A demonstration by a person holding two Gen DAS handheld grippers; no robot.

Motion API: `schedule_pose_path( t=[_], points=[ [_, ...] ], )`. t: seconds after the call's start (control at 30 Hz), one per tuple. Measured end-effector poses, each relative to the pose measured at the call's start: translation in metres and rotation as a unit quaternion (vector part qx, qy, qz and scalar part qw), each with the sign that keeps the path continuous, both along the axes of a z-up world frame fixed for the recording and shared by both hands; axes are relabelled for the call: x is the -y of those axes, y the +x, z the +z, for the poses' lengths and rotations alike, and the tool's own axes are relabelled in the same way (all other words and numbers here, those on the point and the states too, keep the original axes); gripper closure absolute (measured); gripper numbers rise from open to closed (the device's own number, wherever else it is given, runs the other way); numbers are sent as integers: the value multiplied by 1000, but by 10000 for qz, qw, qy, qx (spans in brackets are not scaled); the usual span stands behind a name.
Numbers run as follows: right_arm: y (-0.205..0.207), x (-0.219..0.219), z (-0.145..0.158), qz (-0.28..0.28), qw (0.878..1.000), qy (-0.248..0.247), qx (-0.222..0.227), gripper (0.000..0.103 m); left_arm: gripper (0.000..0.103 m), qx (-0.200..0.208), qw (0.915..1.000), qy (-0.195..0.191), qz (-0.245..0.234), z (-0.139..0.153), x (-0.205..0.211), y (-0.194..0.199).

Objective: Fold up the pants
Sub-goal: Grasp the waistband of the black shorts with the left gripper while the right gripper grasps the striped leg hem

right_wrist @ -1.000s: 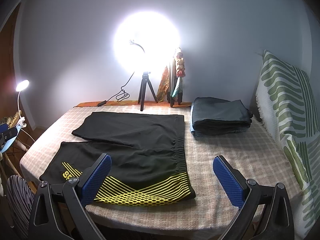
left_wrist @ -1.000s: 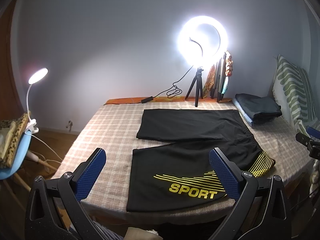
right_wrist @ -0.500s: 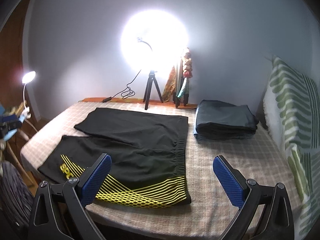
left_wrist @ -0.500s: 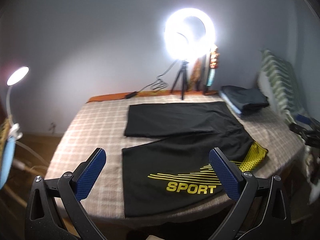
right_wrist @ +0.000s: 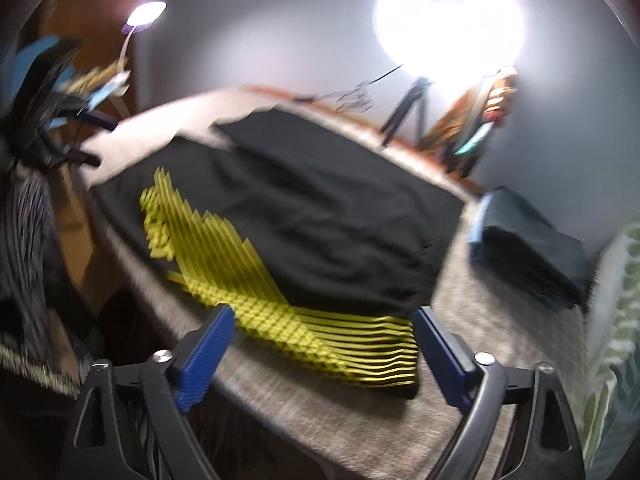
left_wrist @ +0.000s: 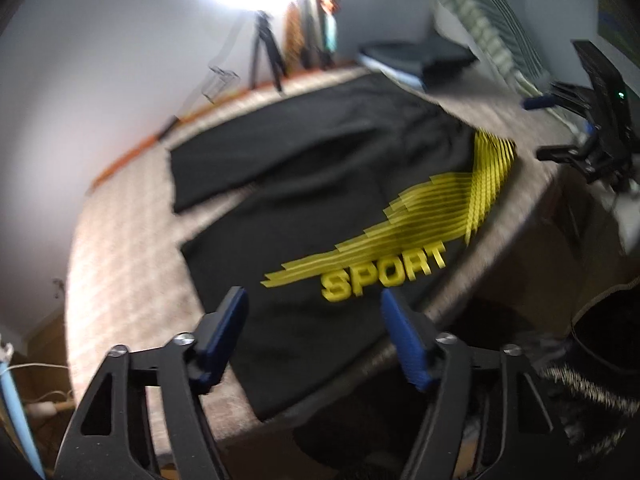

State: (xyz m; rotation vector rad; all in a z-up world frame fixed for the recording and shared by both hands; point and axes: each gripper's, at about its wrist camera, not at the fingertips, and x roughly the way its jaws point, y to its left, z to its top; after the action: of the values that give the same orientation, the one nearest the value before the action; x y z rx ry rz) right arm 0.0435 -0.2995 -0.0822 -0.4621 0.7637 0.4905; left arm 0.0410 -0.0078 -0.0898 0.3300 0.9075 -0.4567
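Black shorts (left_wrist: 320, 184) with yellow stripes and the word SPORT lie spread flat on the checked bed (left_wrist: 120, 248), legs to the left, waistband to the right. My left gripper (left_wrist: 312, 312) is open and empty, just above the near leg's hem. My right gripper (right_wrist: 324, 320) is open and empty, its jaws standing either side of the yellow-striped waistband corner (right_wrist: 352, 344) of the shorts (right_wrist: 320, 208). Each gripper shows at the edge of the other's view: the right one (left_wrist: 592, 136), the left one (right_wrist: 52, 112). Both views are blurred.
A ring light on a tripod (right_wrist: 448, 28) stands at the back of the bed against the wall. A folded dark garment stack (right_wrist: 528, 248) lies at the back right. A green striped pillow (left_wrist: 484, 16) leans at the right. A desk lamp (right_wrist: 144, 14) stands at left.
Both grippers have dropped and moved in close to the shorts, tilting as they went: the left toward the near leg hem, the right toward the waistband corner. Both stay open.
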Motion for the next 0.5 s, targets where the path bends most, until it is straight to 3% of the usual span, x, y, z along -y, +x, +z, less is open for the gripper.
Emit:
schedule_pose_path(
  t=[0.17,0.43,0.5],
  points=[
    [7,-16,-39,498,9959,-625,-432,31,43,-367,9988,39,-331,-19,8,1],
    [12,-21,-68,855,9834,-1556,-364,32,43,-771,9938,251,-759,-49,18,3],
    [12,-25,-73,920,9794,-1778,-271,37,43,-827,9924,320,-850,-56,21,5]
  ],
)
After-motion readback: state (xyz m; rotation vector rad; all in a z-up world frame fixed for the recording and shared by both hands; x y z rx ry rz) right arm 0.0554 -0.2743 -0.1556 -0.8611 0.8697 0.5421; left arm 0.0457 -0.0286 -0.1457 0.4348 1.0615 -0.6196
